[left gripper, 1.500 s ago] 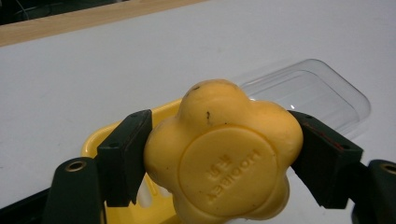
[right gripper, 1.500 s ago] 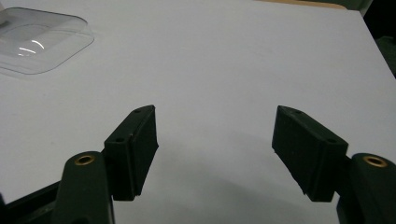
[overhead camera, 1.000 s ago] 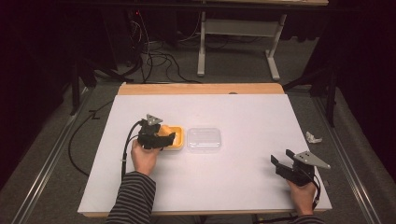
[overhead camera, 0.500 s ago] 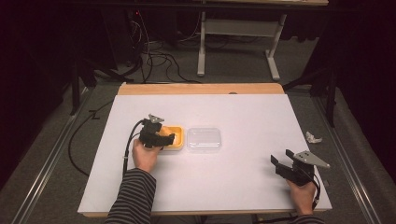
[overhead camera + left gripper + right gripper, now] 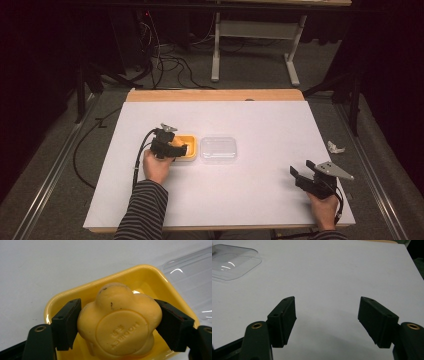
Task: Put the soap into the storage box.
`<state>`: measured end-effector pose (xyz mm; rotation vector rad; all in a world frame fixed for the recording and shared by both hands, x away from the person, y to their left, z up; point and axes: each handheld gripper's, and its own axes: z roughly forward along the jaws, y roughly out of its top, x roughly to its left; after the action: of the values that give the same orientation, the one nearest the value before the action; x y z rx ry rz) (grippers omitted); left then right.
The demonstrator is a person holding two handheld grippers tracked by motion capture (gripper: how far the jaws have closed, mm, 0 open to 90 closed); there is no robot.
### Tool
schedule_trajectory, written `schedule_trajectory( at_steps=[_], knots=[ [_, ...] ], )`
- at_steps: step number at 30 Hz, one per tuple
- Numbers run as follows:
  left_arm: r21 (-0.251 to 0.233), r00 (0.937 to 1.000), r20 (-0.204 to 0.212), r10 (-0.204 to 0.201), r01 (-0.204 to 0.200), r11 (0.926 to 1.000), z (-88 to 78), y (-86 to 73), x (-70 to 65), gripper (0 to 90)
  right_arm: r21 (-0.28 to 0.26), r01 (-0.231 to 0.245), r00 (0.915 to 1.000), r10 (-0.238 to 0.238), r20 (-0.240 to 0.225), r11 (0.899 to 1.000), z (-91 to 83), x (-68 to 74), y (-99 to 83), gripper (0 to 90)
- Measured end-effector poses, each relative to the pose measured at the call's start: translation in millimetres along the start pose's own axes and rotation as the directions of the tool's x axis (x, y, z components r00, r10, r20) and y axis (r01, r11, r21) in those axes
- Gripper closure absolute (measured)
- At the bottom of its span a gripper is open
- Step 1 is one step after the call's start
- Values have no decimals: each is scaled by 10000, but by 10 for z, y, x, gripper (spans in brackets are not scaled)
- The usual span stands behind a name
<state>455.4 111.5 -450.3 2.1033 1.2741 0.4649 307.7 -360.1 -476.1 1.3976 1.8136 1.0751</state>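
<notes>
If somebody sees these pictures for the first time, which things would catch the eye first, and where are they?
First the yellow flower-shaped lump, like soft dough with a round stamp, pressed between the pads of the left gripper just above the yellow tray at the table's left-middle. Next the clear plastic lid lying flat right beside that tray. Last the right gripper, jaws wide open on nothing, near the front right corner of the white table.

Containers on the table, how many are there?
2: a yellow tray left of centre, with the left gripper holding a yellow lump over it, and a clear plastic container right beside it.
</notes>
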Motion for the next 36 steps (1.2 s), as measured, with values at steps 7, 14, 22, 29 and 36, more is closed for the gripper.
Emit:
schedule_trajectory(
  at_steps=[7,14,22,29,36],
  knots=[
    [16,9999,-51,135,-135,9999,52,-8,-3,260,80,177,9998,-177,26,9998,9,14,3,313],
    [25,9996,-262,43,-43,10000,113,-16,-14,259,29,182,9998,-182,14,9998,6,12,2,313],
    [-353,9994,-334,-35,23,9994,10,4,-5,209,65,130,9999,-130,-43,9999,9,4,3,313],
    [-632,9993,-343,171,-192,9978,-120,11,-26,190,87,186,9998,-186,-41,9998,14,5,5,313],
    [-1038,9994,-266,213,-239,9943,-240,17,-36,194,133,174,9998,-173,-67,9998,18,5,7,314]
  ],
)
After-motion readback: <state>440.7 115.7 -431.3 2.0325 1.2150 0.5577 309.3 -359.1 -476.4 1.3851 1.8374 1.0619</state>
